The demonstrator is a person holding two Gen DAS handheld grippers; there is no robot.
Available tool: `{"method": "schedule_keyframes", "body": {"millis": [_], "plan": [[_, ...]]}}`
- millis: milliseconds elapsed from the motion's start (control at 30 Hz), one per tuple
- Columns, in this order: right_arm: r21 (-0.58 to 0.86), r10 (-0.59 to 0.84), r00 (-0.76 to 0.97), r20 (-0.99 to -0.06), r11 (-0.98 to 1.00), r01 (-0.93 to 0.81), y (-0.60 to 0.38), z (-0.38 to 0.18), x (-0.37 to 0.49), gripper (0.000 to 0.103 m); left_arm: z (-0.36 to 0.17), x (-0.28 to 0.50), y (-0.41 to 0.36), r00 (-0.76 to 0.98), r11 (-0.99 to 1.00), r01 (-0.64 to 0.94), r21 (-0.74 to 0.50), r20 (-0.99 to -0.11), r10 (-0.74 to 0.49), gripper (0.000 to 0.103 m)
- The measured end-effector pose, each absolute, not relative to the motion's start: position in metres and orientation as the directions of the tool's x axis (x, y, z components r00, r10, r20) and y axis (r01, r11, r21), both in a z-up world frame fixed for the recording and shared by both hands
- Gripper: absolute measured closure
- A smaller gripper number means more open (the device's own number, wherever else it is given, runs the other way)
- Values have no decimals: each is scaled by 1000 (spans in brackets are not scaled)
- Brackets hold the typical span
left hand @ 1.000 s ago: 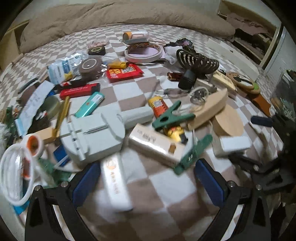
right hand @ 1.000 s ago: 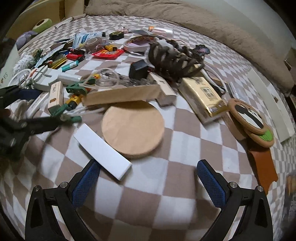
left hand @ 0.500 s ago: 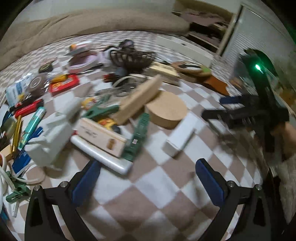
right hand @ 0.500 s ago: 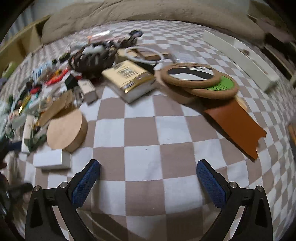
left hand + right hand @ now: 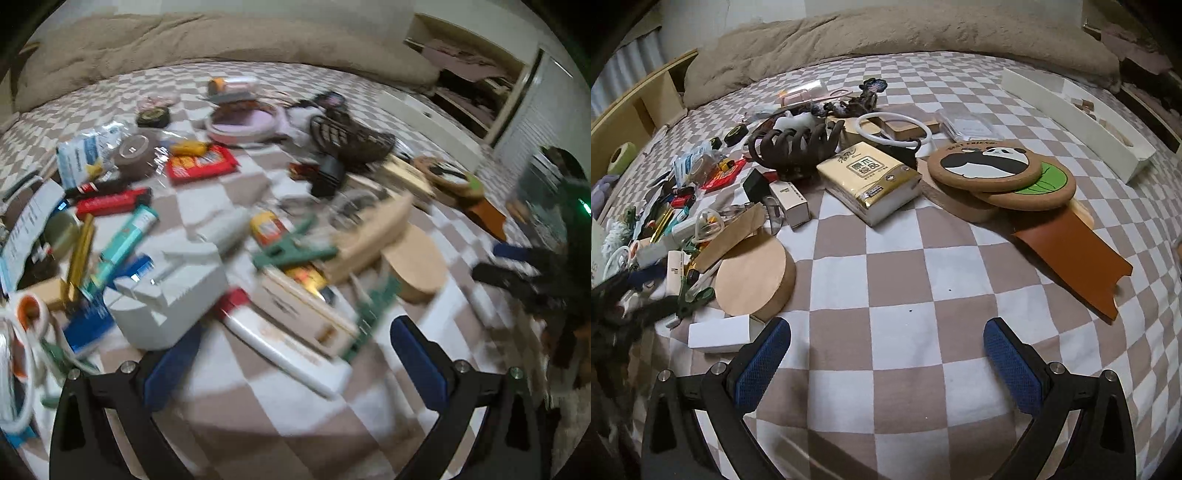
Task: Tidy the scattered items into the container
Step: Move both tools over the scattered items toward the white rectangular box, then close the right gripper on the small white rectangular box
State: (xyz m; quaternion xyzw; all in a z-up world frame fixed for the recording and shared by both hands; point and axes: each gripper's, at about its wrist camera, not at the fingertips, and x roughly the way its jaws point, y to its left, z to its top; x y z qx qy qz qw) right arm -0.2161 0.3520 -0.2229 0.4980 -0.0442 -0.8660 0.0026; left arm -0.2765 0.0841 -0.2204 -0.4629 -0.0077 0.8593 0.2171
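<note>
Scattered items [image 5: 207, 236] lie on the checked bed [image 5: 897, 280]; left claw [image 5: 291, 354] and right claw [image 5: 886, 350] are both open, empty.

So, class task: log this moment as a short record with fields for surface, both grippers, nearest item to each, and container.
surface: checkered bedcover
left gripper: open, empty
right gripper: open, empty
near left: white stick
near right: white box
container: long white tray, far right
</note>
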Motion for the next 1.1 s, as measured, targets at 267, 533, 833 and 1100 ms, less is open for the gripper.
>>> {"method": "schedule_keyframes", "body": {"millis": [267, 533, 833, 1100], "plan": [[102, -67, -499, -864, -994, -43, 357, -226, -215, 0, -217, -293, 89, -481, -874, -389, -290, -745, 461, 0], [137, -102, -522, -847, -990, -28, 357, -220, -211, 0, -222, -259, 104, -401, -821, -481, -308, -755, 519, 0], [192, -178, -562, -807, -981, 35, 340, -213, -206, 0, -229, -214, 125, -429, -841, -534, -88, -829, 359, 0], [127, -187, -555, -810, -981, 145, 298, -212, -198, 0, -233, -214, 118, -466, -897, -430, -100, -827, 316, 0]]}}
